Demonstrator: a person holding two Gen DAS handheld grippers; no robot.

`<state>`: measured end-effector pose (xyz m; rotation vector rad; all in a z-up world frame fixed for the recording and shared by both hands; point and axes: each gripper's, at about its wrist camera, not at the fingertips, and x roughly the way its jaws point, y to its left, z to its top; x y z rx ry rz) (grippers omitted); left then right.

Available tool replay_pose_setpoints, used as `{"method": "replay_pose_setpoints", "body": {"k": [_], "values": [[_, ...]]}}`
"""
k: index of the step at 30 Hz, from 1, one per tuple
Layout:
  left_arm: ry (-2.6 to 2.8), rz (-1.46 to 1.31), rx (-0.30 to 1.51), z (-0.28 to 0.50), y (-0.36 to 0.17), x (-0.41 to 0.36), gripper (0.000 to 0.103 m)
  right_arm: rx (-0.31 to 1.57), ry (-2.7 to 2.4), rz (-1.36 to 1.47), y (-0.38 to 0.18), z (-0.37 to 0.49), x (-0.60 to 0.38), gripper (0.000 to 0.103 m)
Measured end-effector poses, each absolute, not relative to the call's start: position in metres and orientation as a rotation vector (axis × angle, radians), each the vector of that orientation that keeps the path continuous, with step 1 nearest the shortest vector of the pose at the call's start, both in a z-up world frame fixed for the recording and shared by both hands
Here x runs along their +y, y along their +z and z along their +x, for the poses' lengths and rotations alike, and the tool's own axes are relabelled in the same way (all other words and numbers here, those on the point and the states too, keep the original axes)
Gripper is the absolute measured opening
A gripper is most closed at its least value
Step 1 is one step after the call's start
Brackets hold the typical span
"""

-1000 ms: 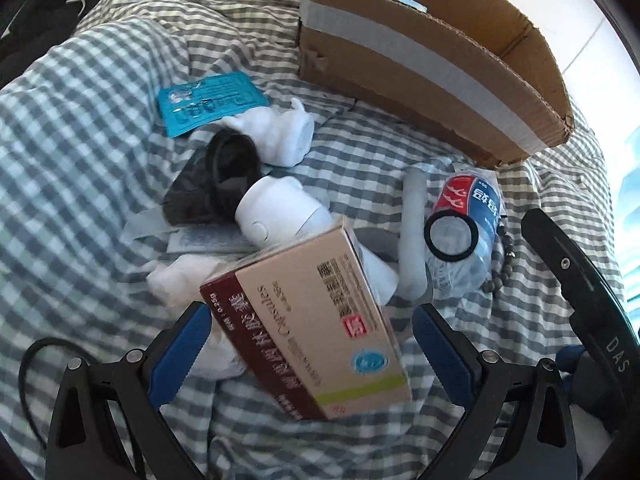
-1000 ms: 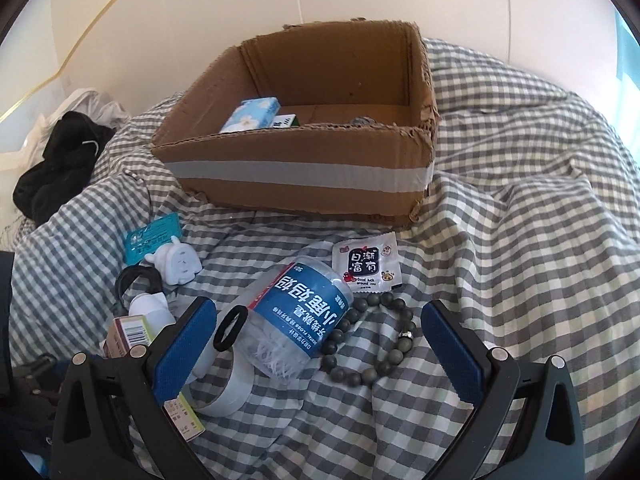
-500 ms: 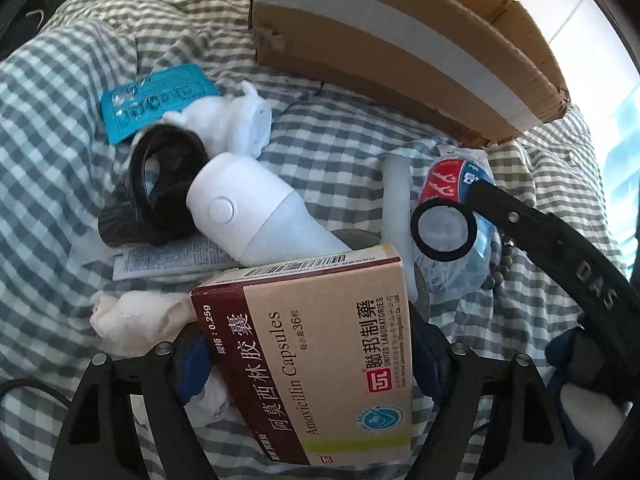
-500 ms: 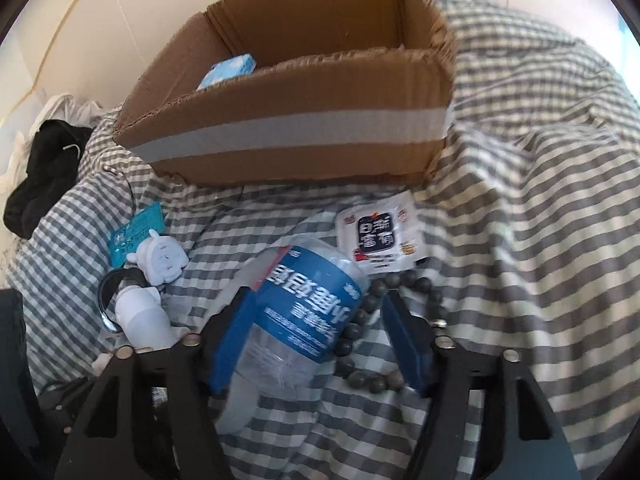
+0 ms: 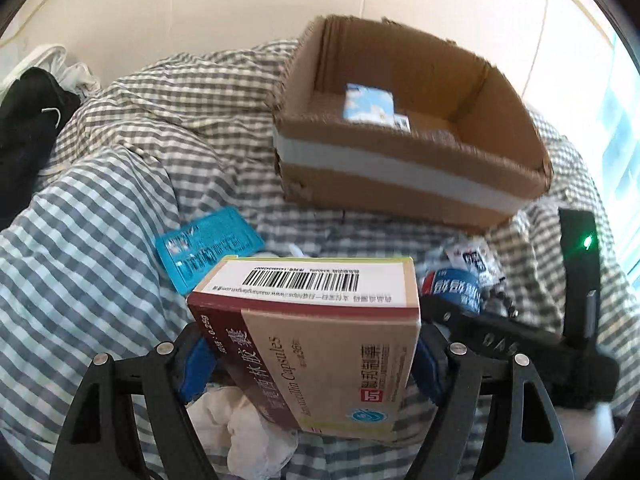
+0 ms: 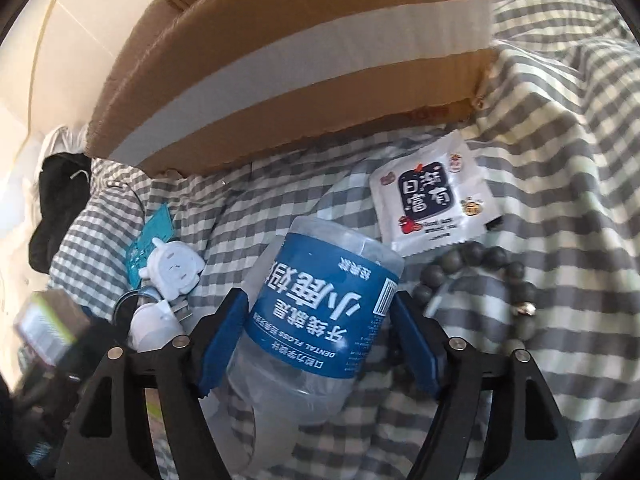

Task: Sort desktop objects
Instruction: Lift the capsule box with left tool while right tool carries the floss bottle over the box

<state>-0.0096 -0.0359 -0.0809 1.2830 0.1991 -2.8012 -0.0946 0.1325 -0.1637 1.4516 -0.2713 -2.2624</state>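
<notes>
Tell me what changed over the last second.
The left gripper closed on the capsule box and lifted it off the pile. The right gripper dropped around the floss jar; its jaws are opening slightly. The carton, bracelet and sachet stayed put.

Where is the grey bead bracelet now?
In the right wrist view the bead bracelet lies on the checked cover, right of the floss jar, just below the white sachet.

Grey-white checked bedcover point(image 5: 120, 184), brown cardboard box point(image 5: 400, 184)
</notes>
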Motion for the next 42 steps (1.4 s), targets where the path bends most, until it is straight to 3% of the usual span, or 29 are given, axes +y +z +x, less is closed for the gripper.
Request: {"method": "replay_pose_setpoints", "body": {"k": [19, 42], "values": [[-2.893, 1.095, 0.192, 0.001, -0.028, -0.040, 0.082, -0.401, -2.365, 1.196, -0.109, -0.066, 0.178, 0.065], [-3.027, 0.857, 0.085, 0.001, 0.029, -0.021, 0.082, -0.159, -2.602, 0.724, -0.013, -0.009, 0.179, 0.065]]}}
